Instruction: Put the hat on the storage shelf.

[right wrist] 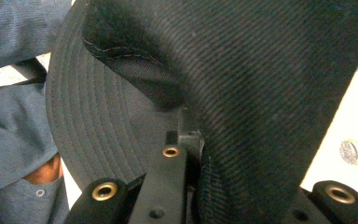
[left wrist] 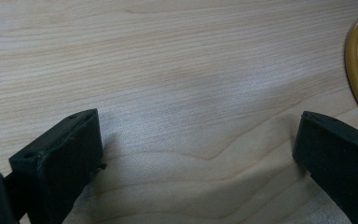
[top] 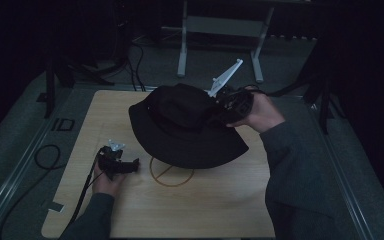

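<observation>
A black bucket hat [top: 185, 125] hangs tilted above the middle of the wooden table [top: 205, 210]. My right gripper [top: 225, 107] is shut on the right side of its crown. In the right gripper view, the hat [right wrist: 261, 70] has its dark fabric pinched in my right gripper [right wrist: 193, 140], with the brim curving off to the left. My left gripper [top: 130, 164] rests low on the table at the left, clear of the hat and pointing right. Its jaws stand wide apart in the left gripper view [left wrist: 196, 135], with bare wood between them.
A thin yellow ring [top: 170, 184] is marked on the table under the hat's front brim, and the ring [left wrist: 354, 70] also edges the left gripper view. Cables [top: 45, 160] lie on the floor at the left. A metal stand [top: 182, 45] rises behind the table. A small round disc [right wrist: 349, 151] lies on the tabletop.
</observation>
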`<state>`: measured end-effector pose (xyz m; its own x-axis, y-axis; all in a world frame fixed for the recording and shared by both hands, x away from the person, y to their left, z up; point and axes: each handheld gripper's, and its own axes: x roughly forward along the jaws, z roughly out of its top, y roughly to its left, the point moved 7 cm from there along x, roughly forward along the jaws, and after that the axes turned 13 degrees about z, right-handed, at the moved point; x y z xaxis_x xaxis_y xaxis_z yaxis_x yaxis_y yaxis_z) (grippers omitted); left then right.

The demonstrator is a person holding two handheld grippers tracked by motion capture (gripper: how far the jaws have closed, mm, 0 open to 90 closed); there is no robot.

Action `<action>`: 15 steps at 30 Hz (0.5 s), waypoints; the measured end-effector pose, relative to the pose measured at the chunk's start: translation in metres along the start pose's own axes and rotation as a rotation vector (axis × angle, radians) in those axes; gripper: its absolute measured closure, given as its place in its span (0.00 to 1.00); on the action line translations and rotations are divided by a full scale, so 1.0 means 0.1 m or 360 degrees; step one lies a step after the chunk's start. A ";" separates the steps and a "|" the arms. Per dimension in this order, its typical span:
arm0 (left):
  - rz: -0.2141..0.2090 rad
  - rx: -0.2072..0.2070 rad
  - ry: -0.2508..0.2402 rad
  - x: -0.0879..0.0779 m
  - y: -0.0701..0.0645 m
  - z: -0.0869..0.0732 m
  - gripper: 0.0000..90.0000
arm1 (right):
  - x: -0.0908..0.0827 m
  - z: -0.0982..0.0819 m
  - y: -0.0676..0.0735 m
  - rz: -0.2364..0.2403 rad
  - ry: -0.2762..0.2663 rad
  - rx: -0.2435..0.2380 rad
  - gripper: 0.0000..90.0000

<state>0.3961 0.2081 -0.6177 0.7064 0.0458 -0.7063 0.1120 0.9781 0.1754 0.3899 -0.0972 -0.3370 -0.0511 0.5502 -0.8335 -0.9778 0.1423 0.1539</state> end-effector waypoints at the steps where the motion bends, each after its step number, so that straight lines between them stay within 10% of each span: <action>1: 0.0000 0.0000 0.0000 0.00 0.00 0.00 0.02 | 0.01 0.00 0.00 -0.0001 0.0001 0.0000 0.97; 15: -0.0001 -0.0008 -0.0007 0.00 -0.01 0.00 0.02 | 0.22 0.05 0.00 0.0054 0.0076 0.0005 0.90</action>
<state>0.3964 0.2075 -0.6177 0.7095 0.0445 -0.7033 0.1089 0.9791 0.1719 0.3900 -0.0813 -0.3525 -0.0939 0.5149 -0.8521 -0.9748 0.1266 0.1839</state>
